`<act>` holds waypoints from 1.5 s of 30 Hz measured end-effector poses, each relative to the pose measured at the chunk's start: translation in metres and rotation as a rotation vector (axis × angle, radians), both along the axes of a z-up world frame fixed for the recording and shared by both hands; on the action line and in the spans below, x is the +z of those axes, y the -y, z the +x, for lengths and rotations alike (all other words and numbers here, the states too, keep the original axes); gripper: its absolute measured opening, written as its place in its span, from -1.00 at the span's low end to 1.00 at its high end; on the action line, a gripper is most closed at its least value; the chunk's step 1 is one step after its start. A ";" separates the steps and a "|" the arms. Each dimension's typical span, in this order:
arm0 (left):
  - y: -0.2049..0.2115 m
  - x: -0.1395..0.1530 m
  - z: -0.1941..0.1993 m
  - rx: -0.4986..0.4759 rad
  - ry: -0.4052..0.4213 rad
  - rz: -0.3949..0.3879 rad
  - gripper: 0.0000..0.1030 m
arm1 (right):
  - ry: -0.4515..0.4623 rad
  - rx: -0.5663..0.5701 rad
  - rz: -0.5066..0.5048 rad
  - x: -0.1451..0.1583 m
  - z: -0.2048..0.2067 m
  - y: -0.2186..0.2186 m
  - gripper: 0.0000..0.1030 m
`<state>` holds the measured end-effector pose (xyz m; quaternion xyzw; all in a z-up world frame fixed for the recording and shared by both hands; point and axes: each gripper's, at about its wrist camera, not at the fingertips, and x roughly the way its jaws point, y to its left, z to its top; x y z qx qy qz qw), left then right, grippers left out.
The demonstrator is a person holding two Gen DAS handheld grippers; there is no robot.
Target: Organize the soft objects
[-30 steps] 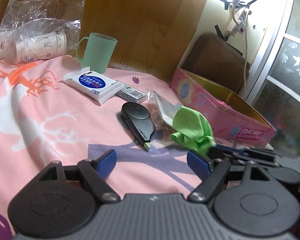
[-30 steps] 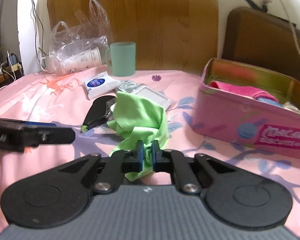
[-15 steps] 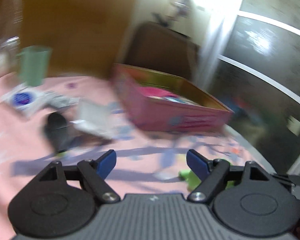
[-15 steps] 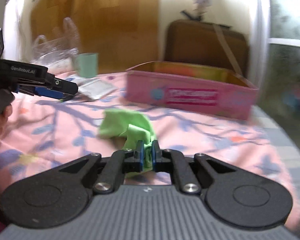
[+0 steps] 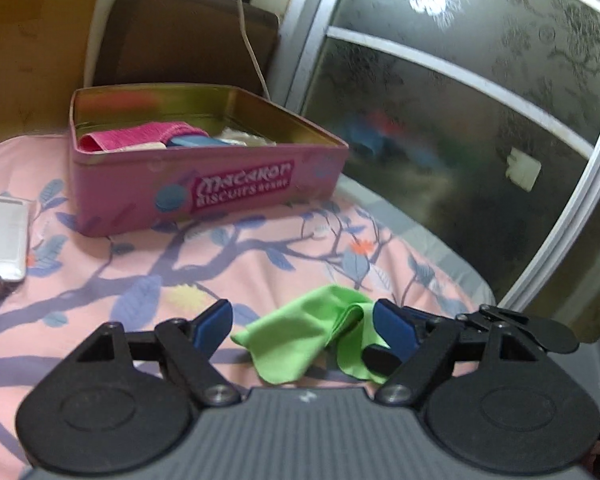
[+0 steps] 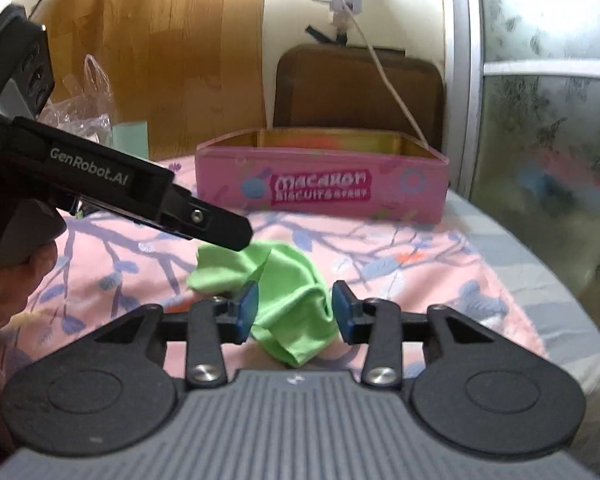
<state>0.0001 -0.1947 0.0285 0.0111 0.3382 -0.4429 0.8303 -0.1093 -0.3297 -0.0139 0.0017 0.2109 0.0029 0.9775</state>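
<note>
A crumpled green cloth (image 6: 288, 280) lies on the pink flowered bedsheet (image 6: 380, 256), in front of the pink biscuit tin (image 6: 320, 188). My right gripper (image 6: 295, 312) straddles it. Its jaws are opening and the blue pads stand apart from the cloth's bulk, not pressing it. My left gripper (image 5: 302, 328) is open too, its pads either side of the same green cloth (image 5: 300, 336). It reaches in from the left in the right wrist view, its fingertip (image 6: 232, 232) just above the cloth. The tin (image 5: 204, 196) holds a pink cloth (image 5: 140, 140) and other soft items.
A flat white packet (image 5: 0, 236) lies left of the tin. Behind the tin stand a brown cushion (image 6: 356, 88) and a hanging white cable (image 6: 388, 80). A frosted glass door (image 5: 480, 120) borders the bed's right edge. A mint cup (image 6: 130, 140) and plastic bag (image 6: 88, 108) sit at far left.
The right gripper carried the green cloth rightward to the front of the tin, then parted its jaws and the cloth settled on the sheet. The left gripper swung right to the cloth.
</note>
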 end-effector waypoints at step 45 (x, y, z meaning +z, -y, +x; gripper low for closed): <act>0.007 0.052 0.154 0.248 0.037 -0.059 0.30 | 0.129 0.123 0.045 0.039 0.195 -0.028 -0.34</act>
